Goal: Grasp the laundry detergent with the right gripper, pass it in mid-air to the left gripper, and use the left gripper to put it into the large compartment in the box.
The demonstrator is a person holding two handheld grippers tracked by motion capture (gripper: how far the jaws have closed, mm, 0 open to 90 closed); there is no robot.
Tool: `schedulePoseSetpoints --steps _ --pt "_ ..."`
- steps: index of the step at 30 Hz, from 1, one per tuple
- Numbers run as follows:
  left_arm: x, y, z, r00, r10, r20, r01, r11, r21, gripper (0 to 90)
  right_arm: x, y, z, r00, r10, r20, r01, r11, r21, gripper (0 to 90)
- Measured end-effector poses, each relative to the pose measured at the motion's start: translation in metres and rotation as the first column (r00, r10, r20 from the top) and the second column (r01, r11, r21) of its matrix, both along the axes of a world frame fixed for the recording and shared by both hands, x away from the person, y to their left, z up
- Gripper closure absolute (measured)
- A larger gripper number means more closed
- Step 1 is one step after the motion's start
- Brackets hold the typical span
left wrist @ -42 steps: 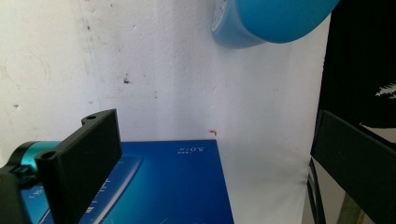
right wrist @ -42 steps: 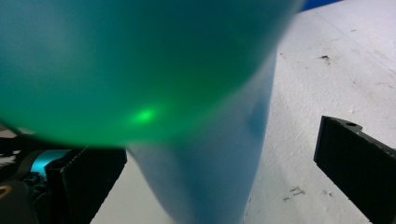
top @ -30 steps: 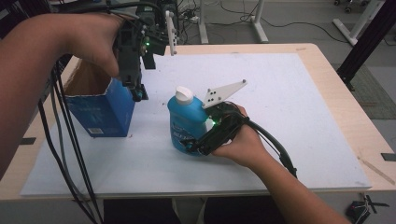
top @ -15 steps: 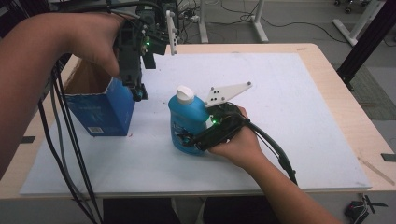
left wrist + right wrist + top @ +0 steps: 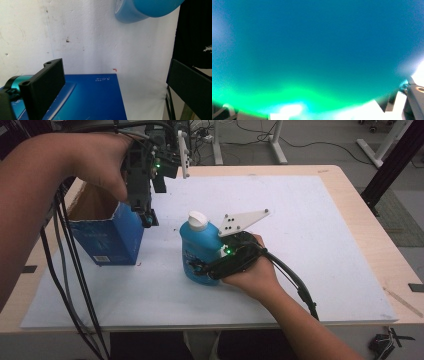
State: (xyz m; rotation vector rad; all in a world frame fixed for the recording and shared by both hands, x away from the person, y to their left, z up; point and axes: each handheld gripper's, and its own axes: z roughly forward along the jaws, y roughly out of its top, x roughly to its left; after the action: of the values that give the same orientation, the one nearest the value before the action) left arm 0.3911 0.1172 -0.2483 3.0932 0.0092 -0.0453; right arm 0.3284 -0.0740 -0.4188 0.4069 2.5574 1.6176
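Note:
A blue bottle [image 5: 197, 245] with a white cap [image 5: 196, 219] stands upright mid-table. My right gripper [image 5: 201, 270] reaches in from the right around its lower body; its jaws have just been closing and now press on the bottle [image 5: 317, 50], which looms very close in the right gripper view. An open-topped blue box [image 5: 112, 237] stands to the left. My left gripper [image 5: 146, 220] points down over the box's right top edge, jaws wide apart. In the left gripper view the box's side [image 5: 95, 100] lies between them, untouched, with the bottle's base [image 5: 147, 10] beyond.
A white sheet [image 5: 310, 220] covers most of the wooden table [image 5: 362, 220]. Black cables [image 5: 67, 270] hang from the left gripper past the table's left front edge. A cable [image 5: 295, 280] trails from the right gripper toward the front.
The right gripper's jaws have drawn in around the bottle's lower body, and its grey plate shifted slightly. The left hand and the box have stayed put.

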Motion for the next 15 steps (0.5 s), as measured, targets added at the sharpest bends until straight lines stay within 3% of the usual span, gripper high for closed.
schedulePoseSetpoints --steps 15 --pt "-0.0004 0.0023 0.0004 1.0 0.009 0.001 -0.009 1.0 0.004 1.8 -0.0022 0.0003 -0.0022 0.9998 0.01 0.018 -0.01 0.9999 -0.005 34.4"
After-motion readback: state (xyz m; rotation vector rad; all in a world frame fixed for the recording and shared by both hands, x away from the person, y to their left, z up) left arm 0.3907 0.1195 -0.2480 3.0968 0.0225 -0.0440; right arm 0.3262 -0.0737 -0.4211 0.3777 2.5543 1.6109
